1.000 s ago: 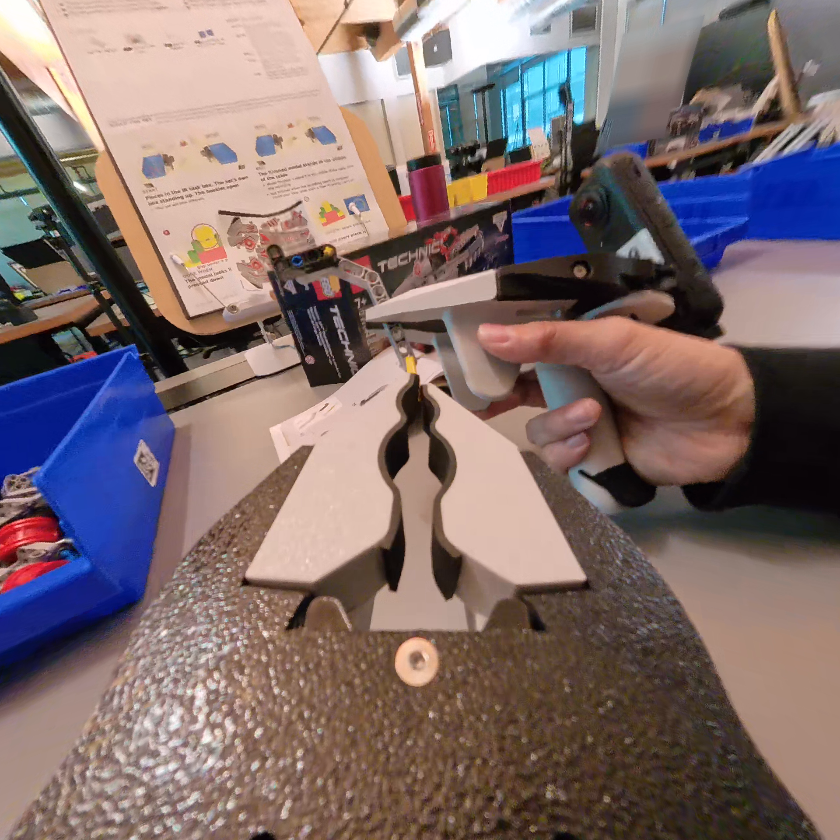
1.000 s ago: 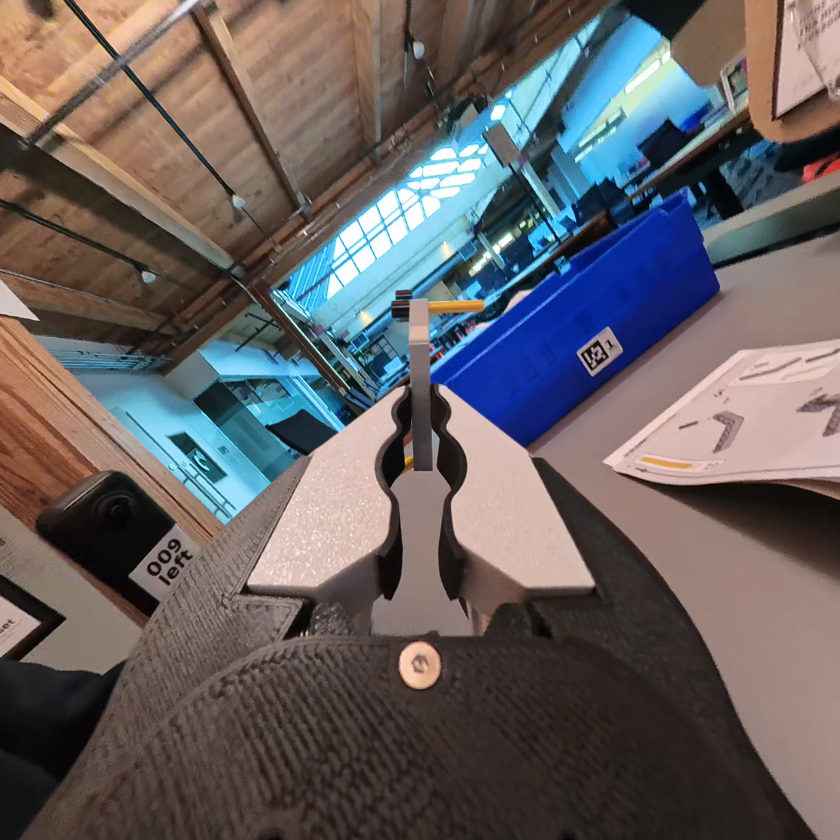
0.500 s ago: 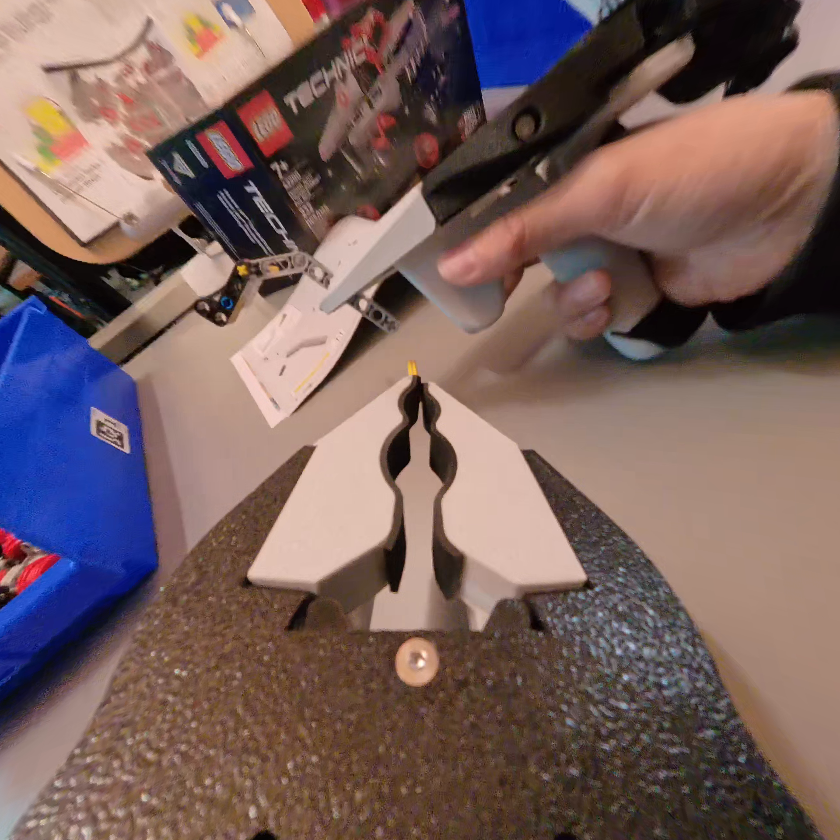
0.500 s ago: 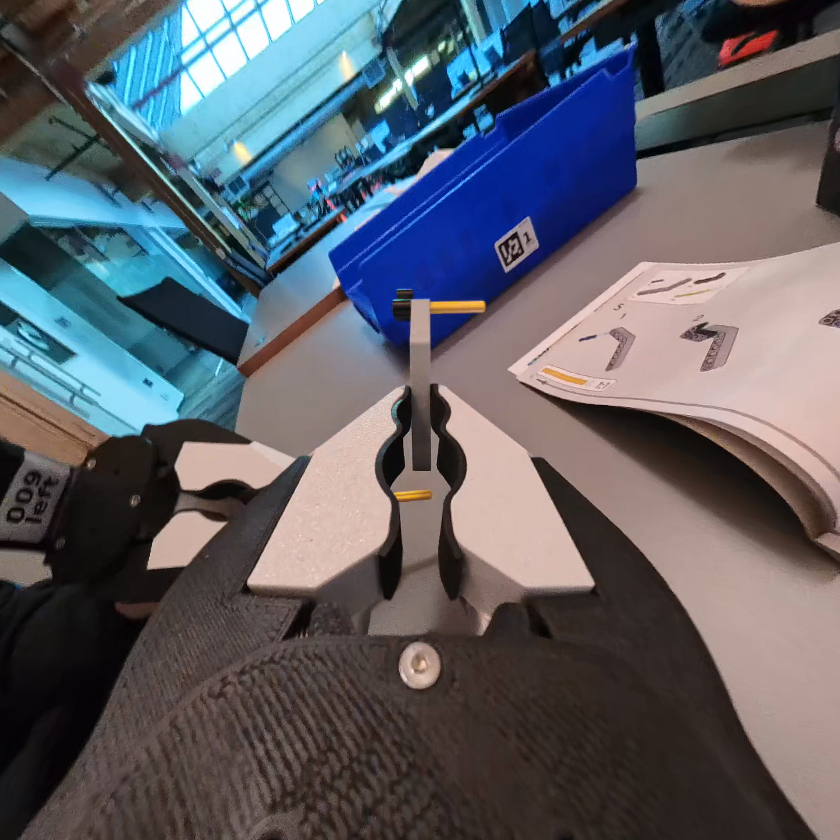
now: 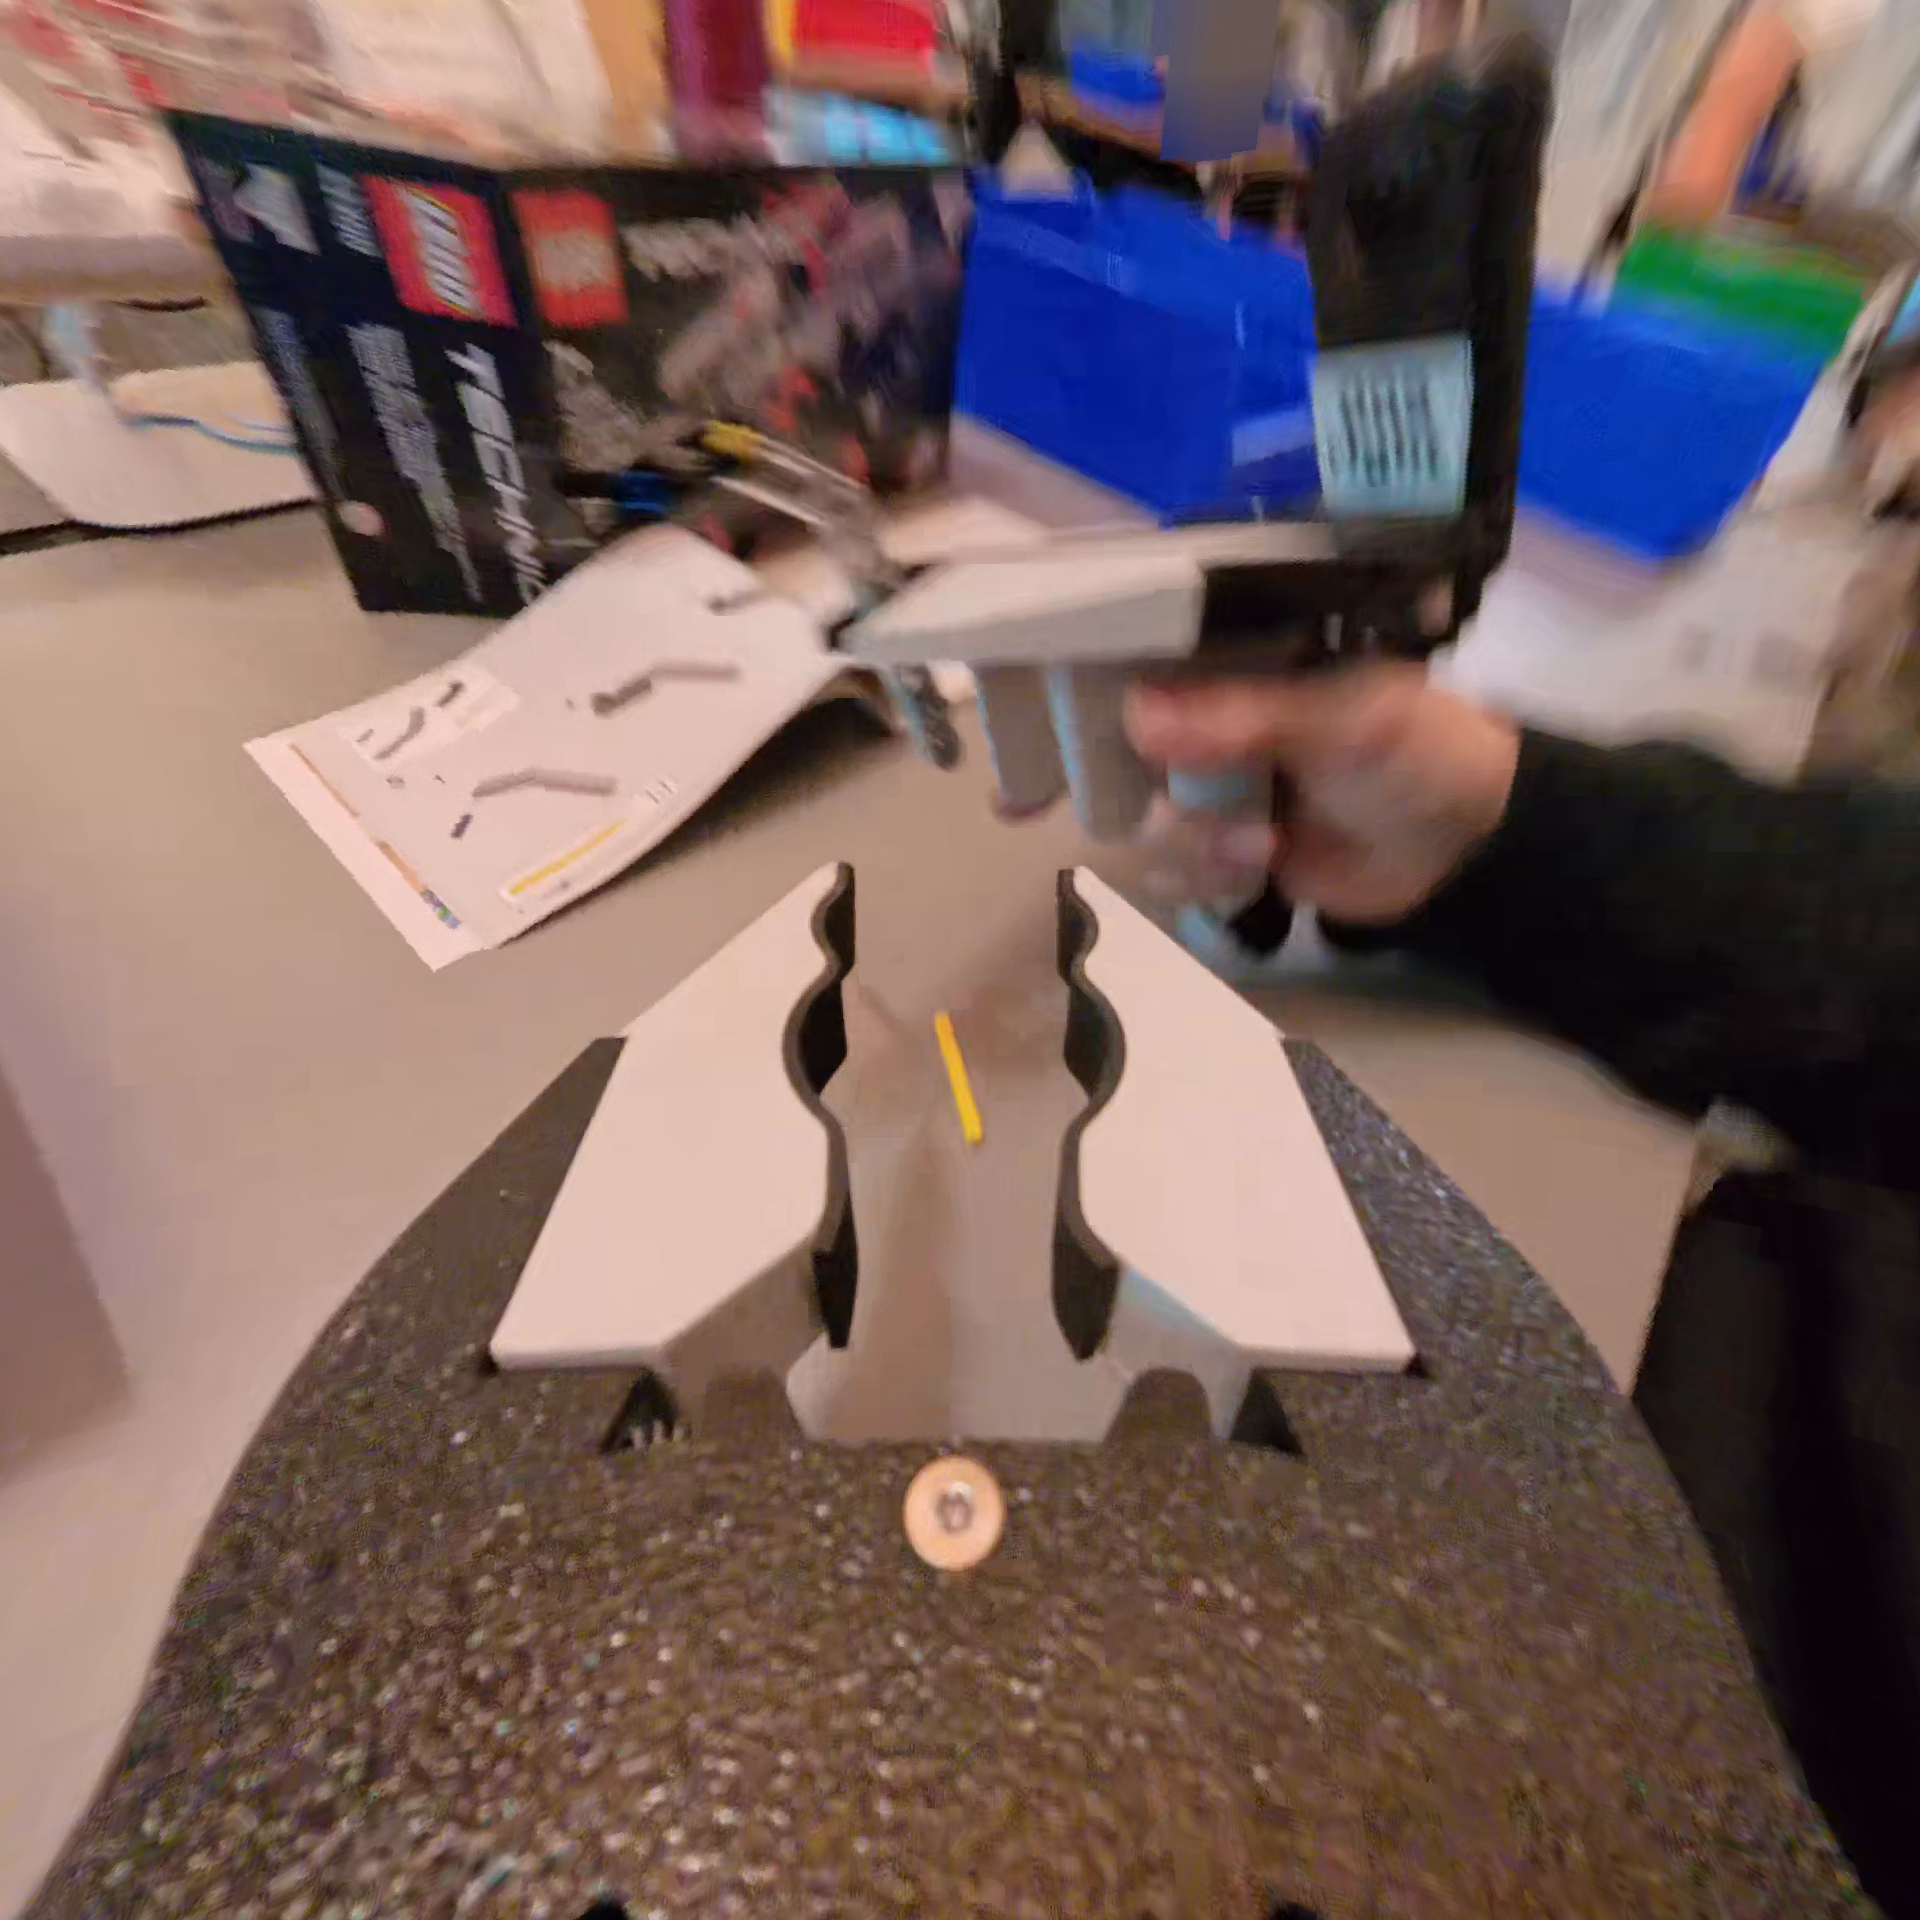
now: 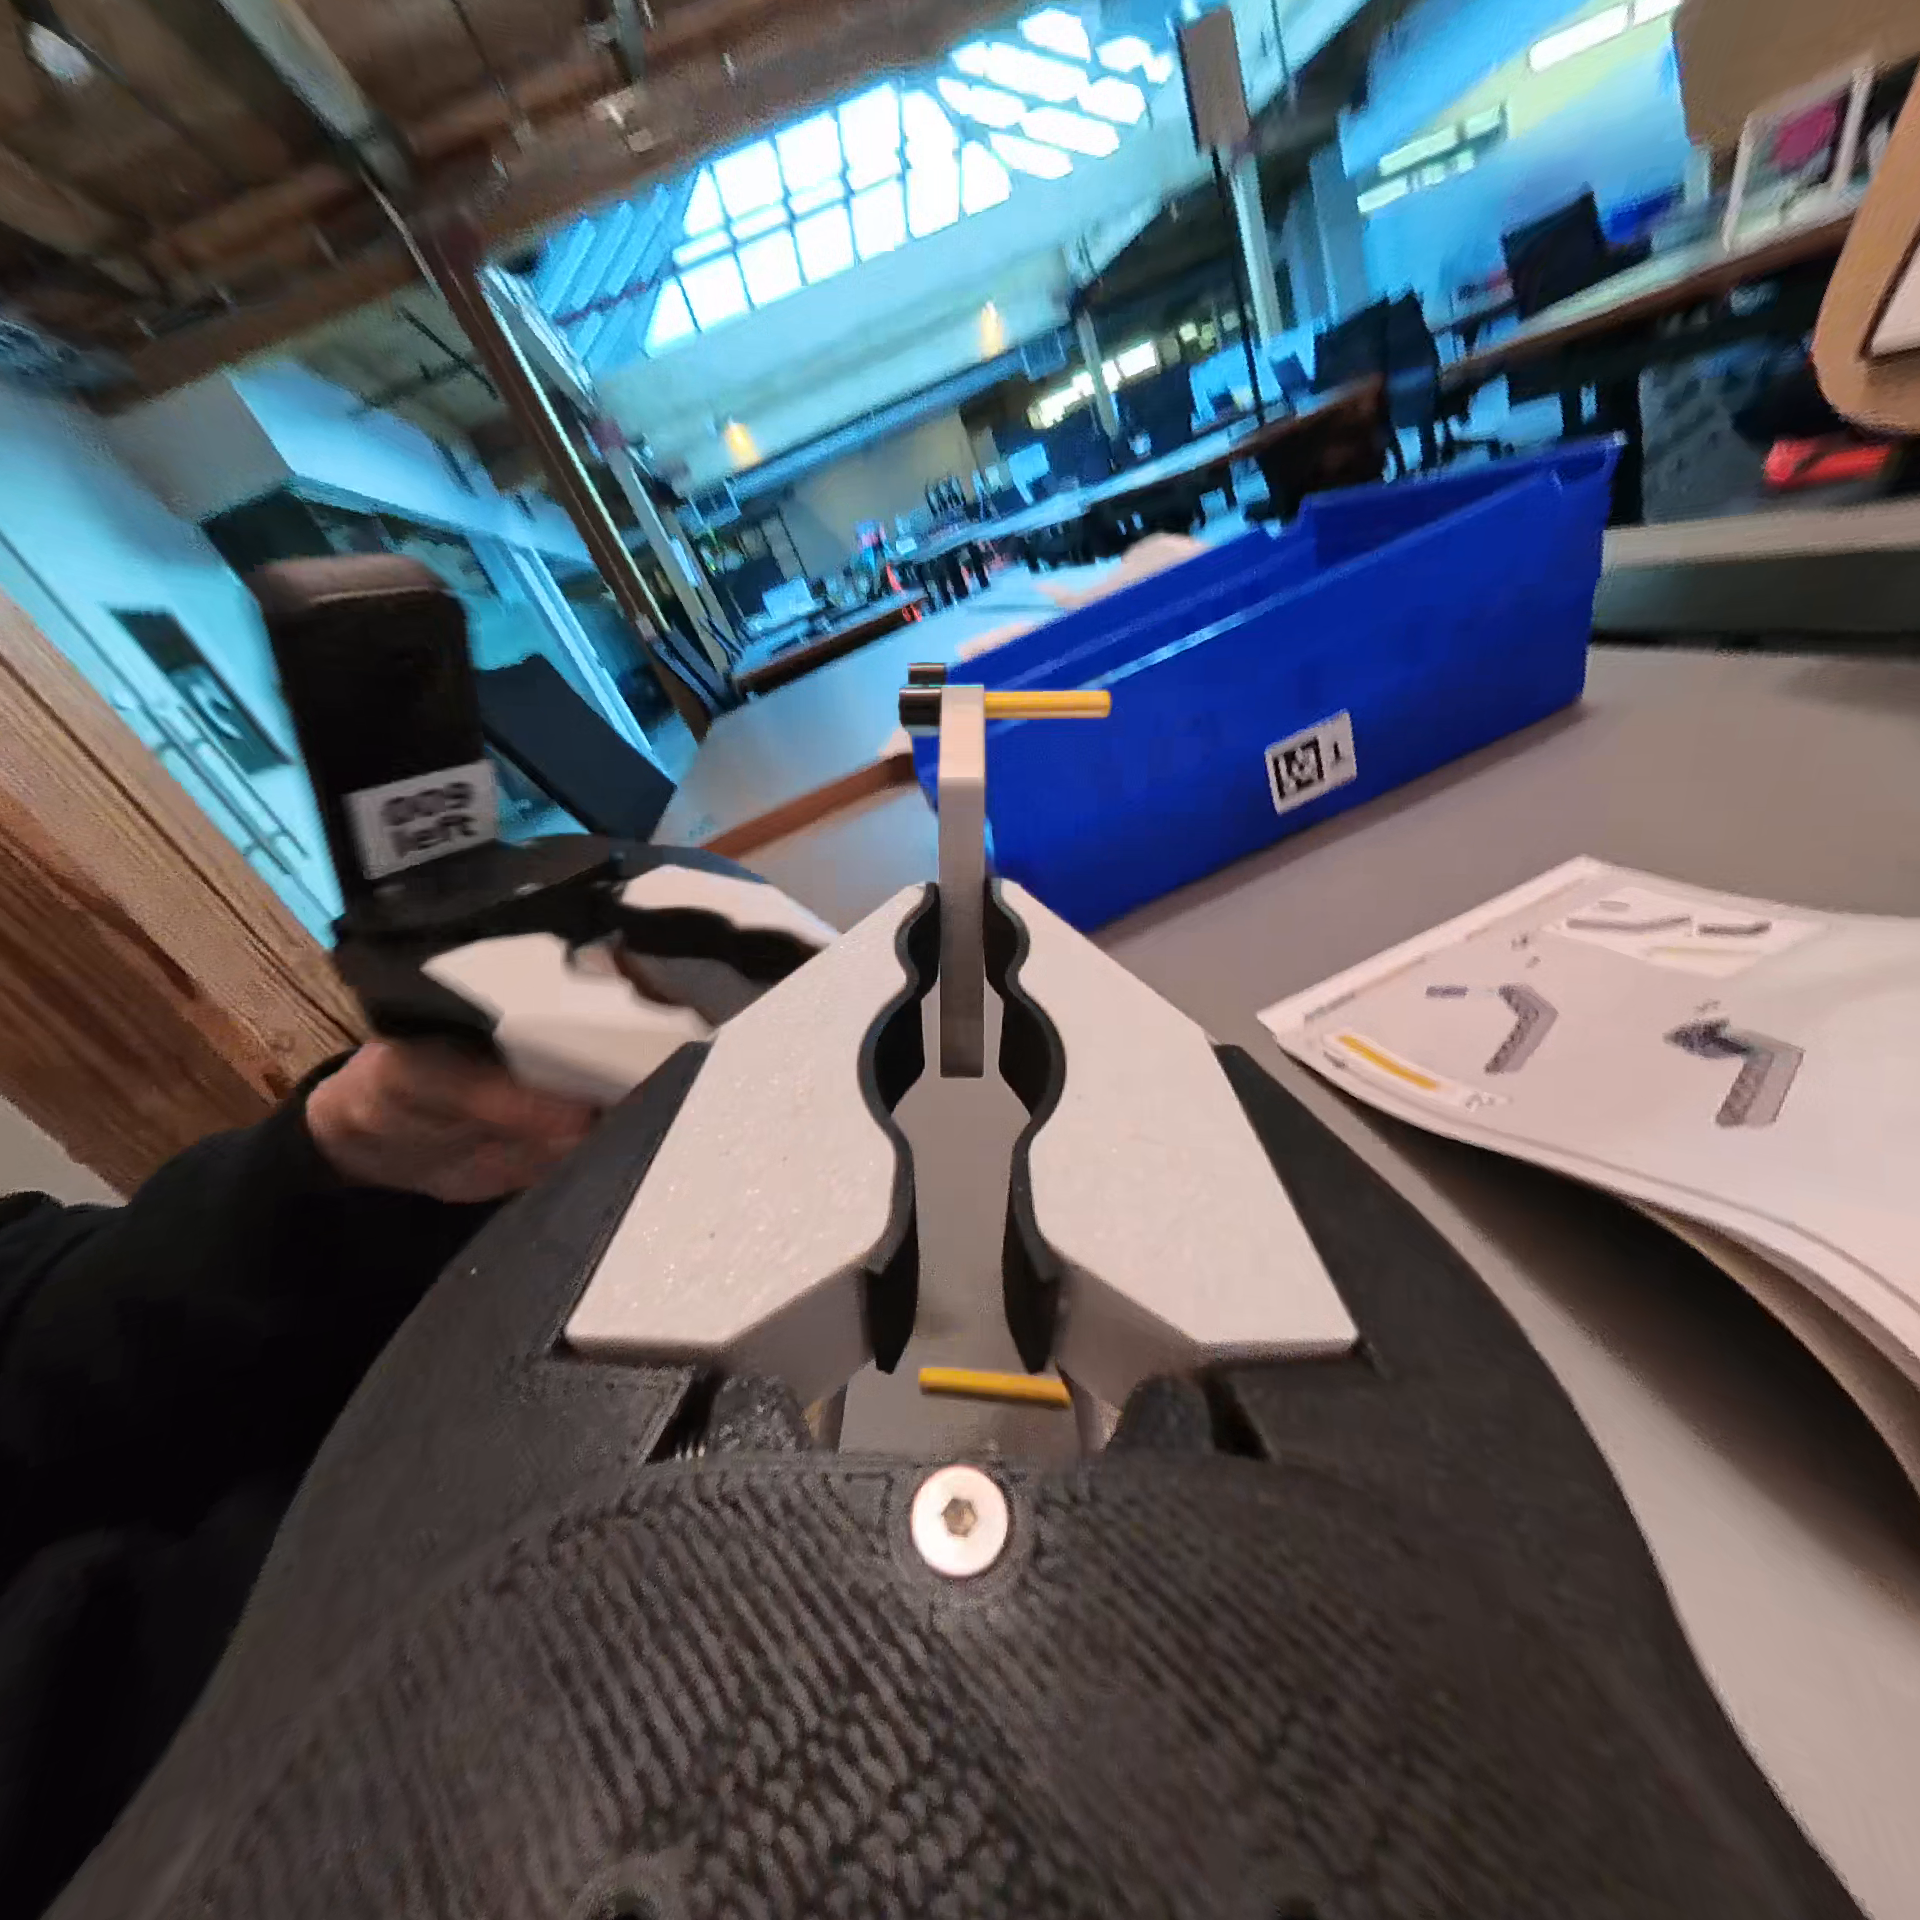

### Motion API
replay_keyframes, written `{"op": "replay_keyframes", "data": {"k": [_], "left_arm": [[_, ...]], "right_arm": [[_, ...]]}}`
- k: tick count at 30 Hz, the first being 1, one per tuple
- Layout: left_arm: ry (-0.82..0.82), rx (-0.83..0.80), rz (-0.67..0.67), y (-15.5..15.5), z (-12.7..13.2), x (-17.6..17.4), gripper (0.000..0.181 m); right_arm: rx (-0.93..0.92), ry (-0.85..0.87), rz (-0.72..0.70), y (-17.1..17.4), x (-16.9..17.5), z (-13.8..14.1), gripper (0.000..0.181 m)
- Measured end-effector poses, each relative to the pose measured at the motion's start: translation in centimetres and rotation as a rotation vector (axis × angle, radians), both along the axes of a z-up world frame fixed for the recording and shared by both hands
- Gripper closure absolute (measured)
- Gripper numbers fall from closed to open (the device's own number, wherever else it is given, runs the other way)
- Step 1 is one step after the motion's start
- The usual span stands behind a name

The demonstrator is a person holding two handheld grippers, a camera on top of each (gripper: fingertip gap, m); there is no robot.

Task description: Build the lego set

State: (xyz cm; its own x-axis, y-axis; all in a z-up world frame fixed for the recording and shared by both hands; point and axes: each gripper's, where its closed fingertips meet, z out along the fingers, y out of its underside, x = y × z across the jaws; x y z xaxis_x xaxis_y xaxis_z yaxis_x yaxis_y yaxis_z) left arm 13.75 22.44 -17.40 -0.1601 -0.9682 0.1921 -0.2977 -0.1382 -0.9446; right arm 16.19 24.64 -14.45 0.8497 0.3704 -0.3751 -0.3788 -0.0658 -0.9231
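Observation:
My left gripper (image 5: pixel 956 883) is open and empty. A loose yellow axle (image 5: pixel 956 1075) lies on the grey table between and below its fingers. It also shows in the right wrist view (image 6: pixel 992 1385), low in the gap between the right fingers. My right gripper (image 6: pixel 961 904) is shut on a grey beam (image 6: pixel 961 831) that stands upright. A second yellow axle (image 6: pixel 1044 704) and a black pin (image 6: pixel 923 691) sit in the beam's top end. The right gripper (image 5: pixel 862 634) is above and beyond the left one. The open left gripper (image 6: pixel 623 966) shows to its left.
An open instruction booklet (image 5: pixel 551 748) (image 6: pixel 1558 1039) lies on the table. The dark set box (image 5: pixel 520 343) stands behind it. A blue bin (image 6: pixel 1299 727) is at the far left side, another blue bin (image 5: pixel 1122 343) beyond the box. A person's hand (image 5: pixel 1330 800) holds the right gripper. My right fingertips sit around 5 centimeters from my left ones.
My left gripper has opened and let go of the yellow axle, which now lies on the table. The right gripper has kept hold of the grey beam and has levelled out above the booklet.

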Motion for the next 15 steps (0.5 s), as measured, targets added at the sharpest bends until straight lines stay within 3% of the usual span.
{"op": "replay_keyframes", "data": {"k": [4,9,13,15], "left_arm": [[-0.102,-0.227,0.091,2.1,3.0,1.1,0.141],[-0.074,-0.148,0.126,1.6,3.9,2.9,0.138],[-0.087,-0.155,0.161,1.6,4.4,4.2,0.163],[-0.089,-0.155,0.165,1.4,4.4,4.7,0.166]], "right_arm": [[0.056,-0.115,-0.078,0.0,0.1,0.5,0.175],[0.088,-0.352,-0.188,0.1,-0.1,0.6,0.176],[0.08,-0.529,-0.317,0.1,0.6,0.4,0.176],[0.061,-0.594,-0.366,0.1,1.2,0.3,0.176]]}}
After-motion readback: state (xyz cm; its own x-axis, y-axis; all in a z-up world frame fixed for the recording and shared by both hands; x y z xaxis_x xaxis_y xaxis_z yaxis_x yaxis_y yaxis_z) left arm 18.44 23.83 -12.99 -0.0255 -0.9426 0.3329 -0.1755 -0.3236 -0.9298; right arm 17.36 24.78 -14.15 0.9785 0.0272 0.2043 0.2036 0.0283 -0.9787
